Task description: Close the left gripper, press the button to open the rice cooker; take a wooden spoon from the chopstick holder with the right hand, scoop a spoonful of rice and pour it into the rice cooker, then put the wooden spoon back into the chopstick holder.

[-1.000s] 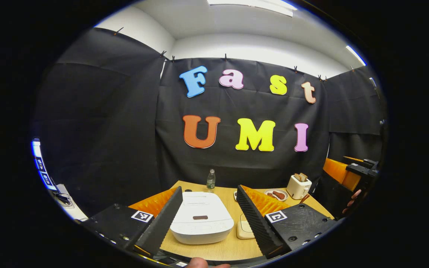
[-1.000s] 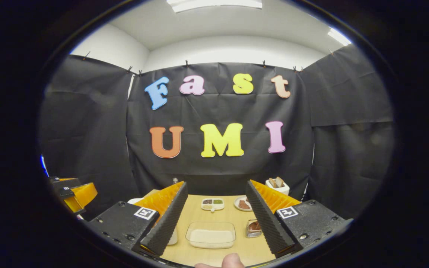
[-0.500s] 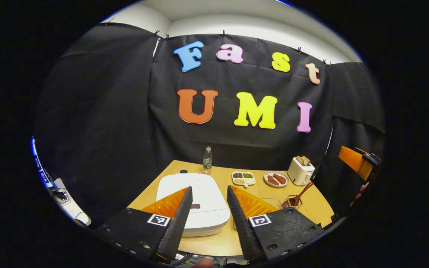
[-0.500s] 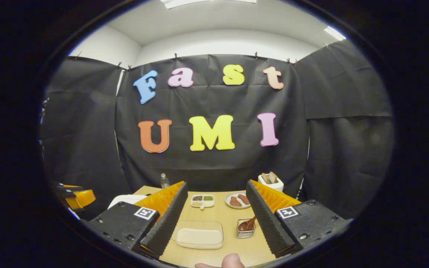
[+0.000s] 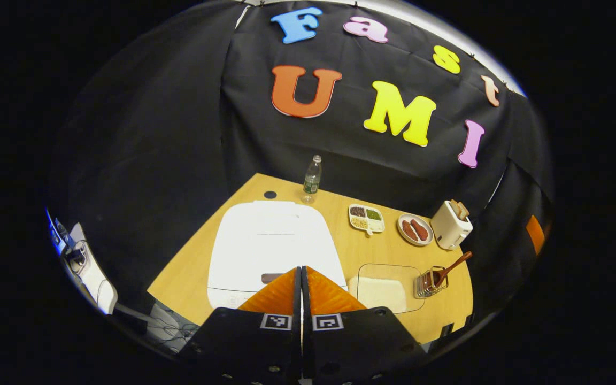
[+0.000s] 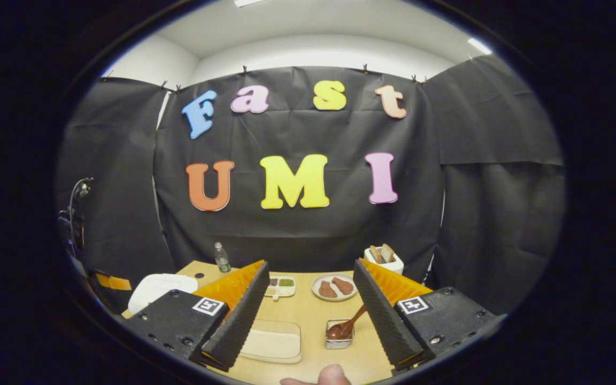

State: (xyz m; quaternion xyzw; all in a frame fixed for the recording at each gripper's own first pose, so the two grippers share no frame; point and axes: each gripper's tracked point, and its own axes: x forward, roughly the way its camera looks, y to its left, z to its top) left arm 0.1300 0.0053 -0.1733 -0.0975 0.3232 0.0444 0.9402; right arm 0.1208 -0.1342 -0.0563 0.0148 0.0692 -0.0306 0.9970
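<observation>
the rice cooker (image 5: 270, 251) sits shut on the left part of the table (image 5: 190, 272), its dark button (image 5: 271, 277) on the front edge of the lid. your left gripper (image 5: 301, 278) hangs above that front edge with its jaws pressed together, nothing between them, the tips just right of the button. a second ago those jaws stood wide apart and the camera looked more level; half a second ago they were partly in; now they meet and the view tilts down onto the lid.

right of the cooker lies the clear rice box (image 5: 385, 289), and just beside it the holder (image 5: 430, 282) with the spoon (image 5: 449, 267) leaning out to the right. farther back stand a bottle (image 5: 312, 179), a divided dish (image 5: 366, 218), a plate (image 5: 415, 230) and a toaster (image 5: 449, 224). nothing lies between the left gripper and the button.

your right gripper (image 6: 308, 299) is held back over the near edge with its jaws wide apart and empty, as before. between its fingers you see the box (image 6: 271, 341) and the holder (image 6: 339, 334) with the spoon (image 6: 346, 323); since a second ago these have drifted left in that view, and the cooker (image 6: 161, 286) shows at the left.
</observation>
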